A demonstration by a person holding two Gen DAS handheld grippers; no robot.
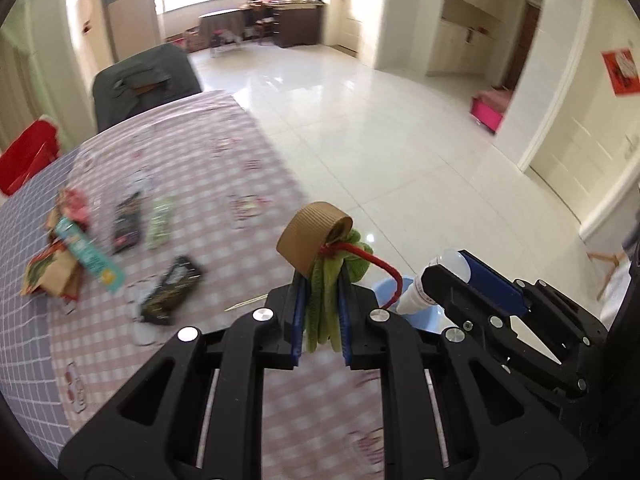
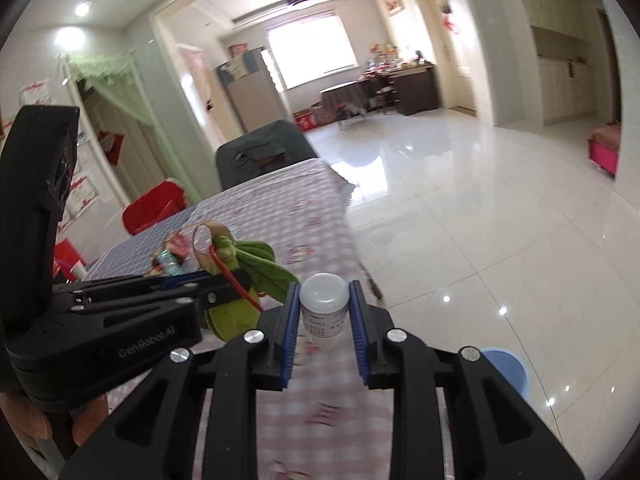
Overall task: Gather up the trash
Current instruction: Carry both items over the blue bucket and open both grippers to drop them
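Blurring wrappers (image 1: 120,240) mid-bench | left hand-held gripper (image 1: 322,300) clamps green leafy bundle with brown ribbed cap (image 1: 316,236) | right hand-held gripper (image 2: 325,312) pinches small white plastic bottle (image 2: 324,304) | blue bin (image 2: 506,368) half-hidden beyond bench (image 1: 200,152) edge

The counter (image 1: 192,152) wears a checked cloth, pink-and-white along its right side and blue-grey toward the left edge. Near the left edge lies a heap of crumpled wrappers (image 1: 60,256) with a teal packet (image 1: 90,254) across it. Toward the middle lie a dark wrapper (image 1: 127,222) and a pale green wrapper (image 1: 161,222) side by side, nearer the near edge another dark wrapper (image 1: 171,290) and a thin stick (image 1: 245,303). On the tiled floor (image 1: 380,128) beyond the right edge stands a blue basin (image 2: 506,368).
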